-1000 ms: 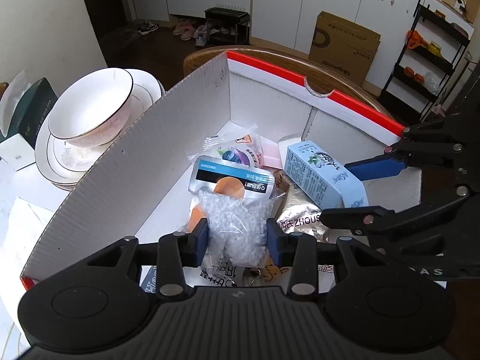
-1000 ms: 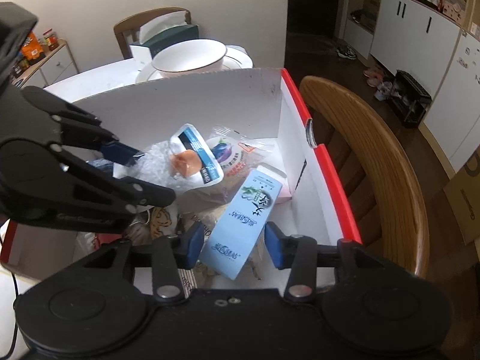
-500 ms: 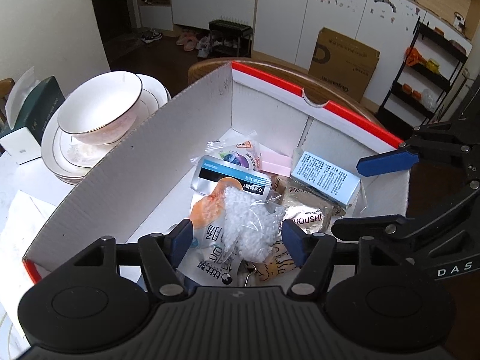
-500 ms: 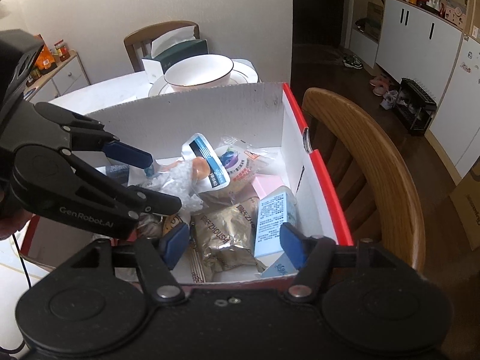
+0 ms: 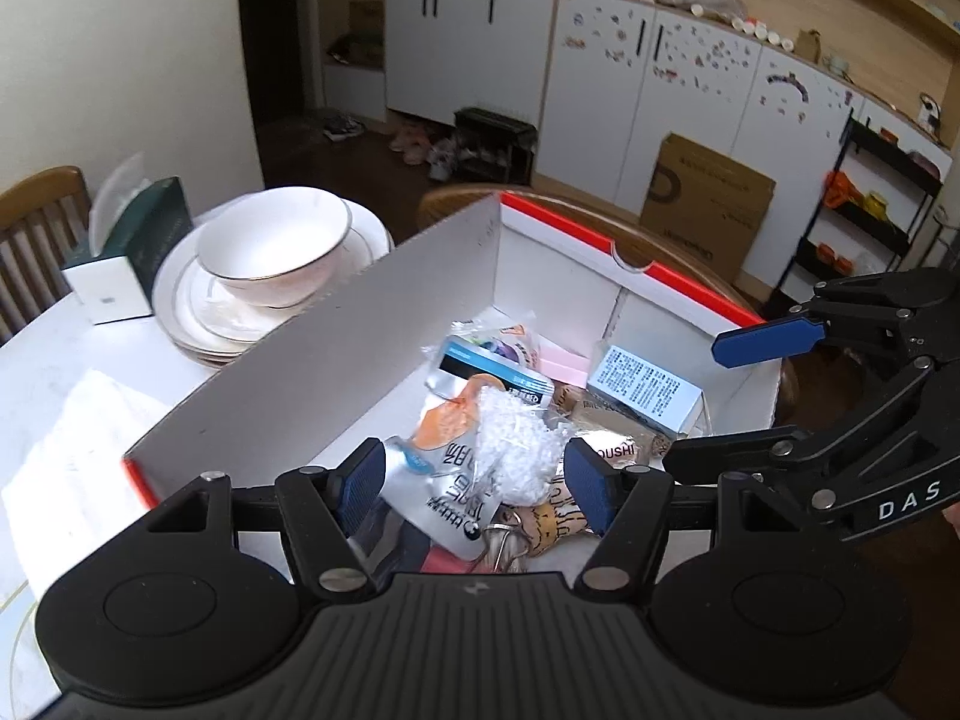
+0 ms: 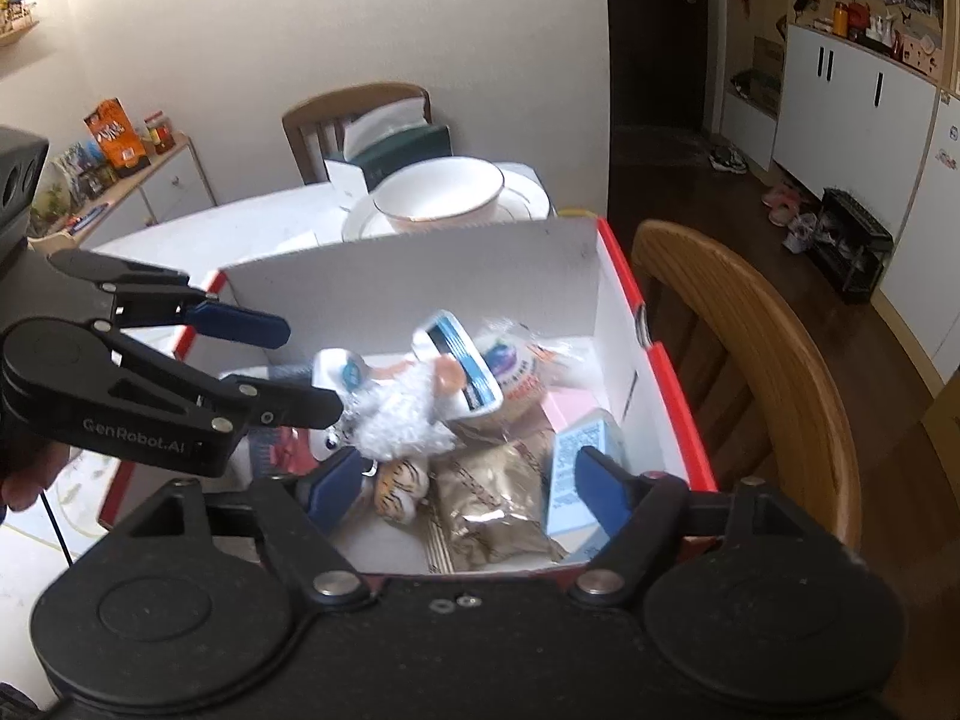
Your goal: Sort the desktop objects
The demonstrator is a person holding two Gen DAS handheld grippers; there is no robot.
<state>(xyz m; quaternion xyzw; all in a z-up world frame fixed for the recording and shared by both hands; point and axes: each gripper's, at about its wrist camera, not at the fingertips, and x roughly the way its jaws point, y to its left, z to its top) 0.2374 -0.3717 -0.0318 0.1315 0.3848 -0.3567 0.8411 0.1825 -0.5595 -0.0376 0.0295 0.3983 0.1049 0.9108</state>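
Observation:
A white cardboard box with red edges (image 5: 336,360) (image 6: 456,270) holds the sorted items. A clear bag of white beads (image 5: 516,450) (image 6: 402,414) lies on top of several snack packets. A light blue carton (image 5: 645,390) (image 6: 570,468) lies at the box's right side beside a gold foil packet (image 6: 492,492). My left gripper (image 5: 474,492) is open and empty, raised above the bead bag. My right gripper (image 6: 468,486) is open and empty above the box's near edge; it also shows in the left wrist view (image 5: 744,396).
A white bowl on stacked plates (image 5: 270,252) (image 6: 444,192) and a green tissue box (image 5: 132,246) stand on the white table behind the box. A wooden chair (image 6: 750,360) is right of the box.
My left gripper has let go of the bead bag and my right gripper has let go of the blue carton. Both have opened and pulled back up from the box.

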